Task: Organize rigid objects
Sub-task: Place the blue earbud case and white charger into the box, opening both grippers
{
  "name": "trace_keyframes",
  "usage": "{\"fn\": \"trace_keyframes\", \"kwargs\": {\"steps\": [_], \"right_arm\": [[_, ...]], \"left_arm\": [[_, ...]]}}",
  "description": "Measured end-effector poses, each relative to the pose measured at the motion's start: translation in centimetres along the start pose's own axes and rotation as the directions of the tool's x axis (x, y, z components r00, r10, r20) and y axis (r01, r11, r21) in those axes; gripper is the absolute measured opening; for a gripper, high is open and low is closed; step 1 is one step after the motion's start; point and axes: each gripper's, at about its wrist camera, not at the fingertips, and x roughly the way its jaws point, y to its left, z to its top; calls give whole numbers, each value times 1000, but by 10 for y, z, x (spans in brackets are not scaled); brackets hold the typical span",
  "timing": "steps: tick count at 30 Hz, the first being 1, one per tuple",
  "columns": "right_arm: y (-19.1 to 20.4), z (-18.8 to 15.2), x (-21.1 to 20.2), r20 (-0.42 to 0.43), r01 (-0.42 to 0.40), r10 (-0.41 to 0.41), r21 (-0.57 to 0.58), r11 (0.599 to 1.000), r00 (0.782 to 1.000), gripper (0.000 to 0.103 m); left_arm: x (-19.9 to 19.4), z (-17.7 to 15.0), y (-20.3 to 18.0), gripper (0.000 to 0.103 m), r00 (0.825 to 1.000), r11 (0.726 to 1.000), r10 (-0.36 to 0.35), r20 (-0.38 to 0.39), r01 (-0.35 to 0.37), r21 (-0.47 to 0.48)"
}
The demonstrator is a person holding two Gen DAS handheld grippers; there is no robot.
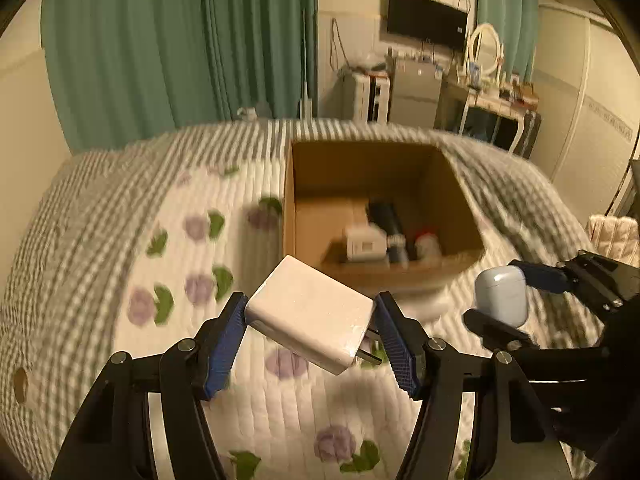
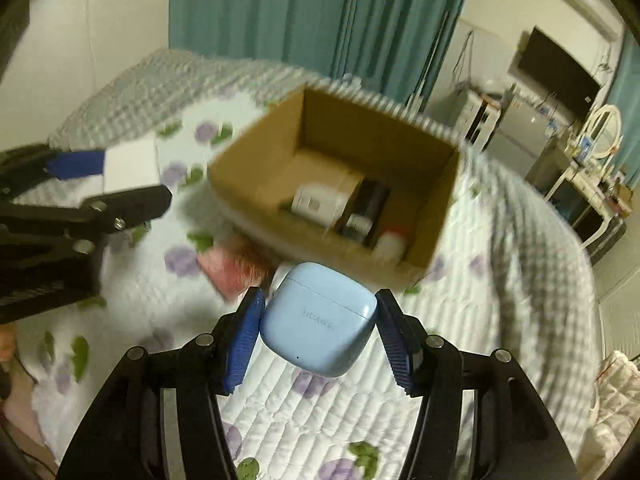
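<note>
L wrist view: my left gripper is clamped on a white charger block, tilted, its prongs poking out lower right by the right pad. It's held above the floral quilt, short of the cardboard box. Box is open-topped w/ a white device, a dark cylinder and a small white bottle w/ red cap inside; all blurry. Right gripper shows at the right edge, pinching a pale blue earbud case.

R wrist view: my right gripper grips the earbud case, HUAWEI lettering up, held just short of the box's near wall. Left gripper at far left, jaws closed on the charger. Pink item on the quilt beside the box, too blurred to ID.
</note>
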Motion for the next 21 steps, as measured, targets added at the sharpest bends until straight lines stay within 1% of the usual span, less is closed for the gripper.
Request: {"fn": "trace_keyframes", "kwargs": {"steps": [5, 7, 10, 14, 15, 18, 21], "right_arm": [[-20, 39, -36, 112, 20, -26, 55, 998, 993, 57], [-29, 55, -41, 145, 23, -34, 74, 997, 989, 57], [-44, 78, -36, 177, 27, -44, 98, 995, 983, 57], [-65, 97, -13, 186, 31, -54, 125, 992, 981, 57], [-71, 101, -4, 183, 32, -56, 128, 991, 982, 57], [-83, 105, 28, 159, 39, -61, 133, 990, 985, 57], [-94, 102, 61, 132, 30, -50, 147, 989, 990, 57]], "left_arm": [[-13, 43, 2, 65, 997, 1000, -6, 77, 5, 15], [-9, 59, 1, 66, 996, 1000, -12, 92, 10, 28], [5, 78, -1, 66, 993, 999, -20, 113, 14, 50], [40, 97, -6, 66, 994, 998, -24, 107, 18, 59], [55, 101, -10, 66, 995, 997, -26, 100, 19, 73], [86, 102, -20, 66, 996, 994, -21, 86, 11, 110], [120, 99, -28, 66, 999, 992, -23, 48, 16, 126]]}}
